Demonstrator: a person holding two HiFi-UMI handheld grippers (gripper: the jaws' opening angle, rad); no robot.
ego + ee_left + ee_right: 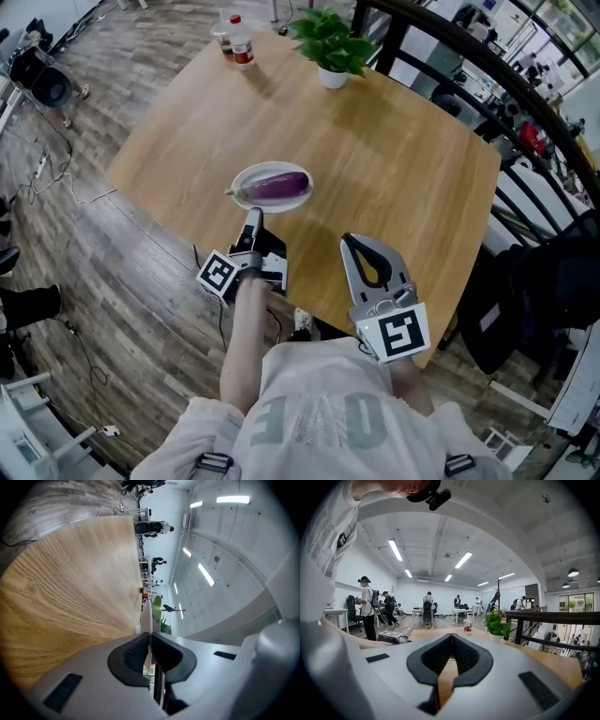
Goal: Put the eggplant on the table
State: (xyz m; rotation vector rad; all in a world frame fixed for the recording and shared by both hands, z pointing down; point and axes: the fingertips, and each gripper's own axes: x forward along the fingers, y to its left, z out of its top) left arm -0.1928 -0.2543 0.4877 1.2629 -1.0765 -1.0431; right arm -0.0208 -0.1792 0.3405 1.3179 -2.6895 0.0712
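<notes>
A purple eggplant (277, 186) with a green stem lies on a small white plate (246, 178) near the front edge of the wooden table (394, 169). My left gripper (253, 216) reaches the plate's near rim. In the left gripper view it is rolled on its side, and the thin white plate rim (146, 616) runs in between the closed pads of the left gripper (150, 641), with the eggplant's green stem (157, 606) just beyond. My right gripper (349, 242) hovers over the table's front edge to the right of the plate, and the right gripper (451, 637) has its jaws together with nothing in them.
A potted plant (330, 42) and a bottle (242, 42) stand at the table's far side; both also show ahead as the plant (497, 625) and bottle (468, 624). A dark railing (487, 66) curves along the right. A black bag (553, 291) sits at the right.
</notes>
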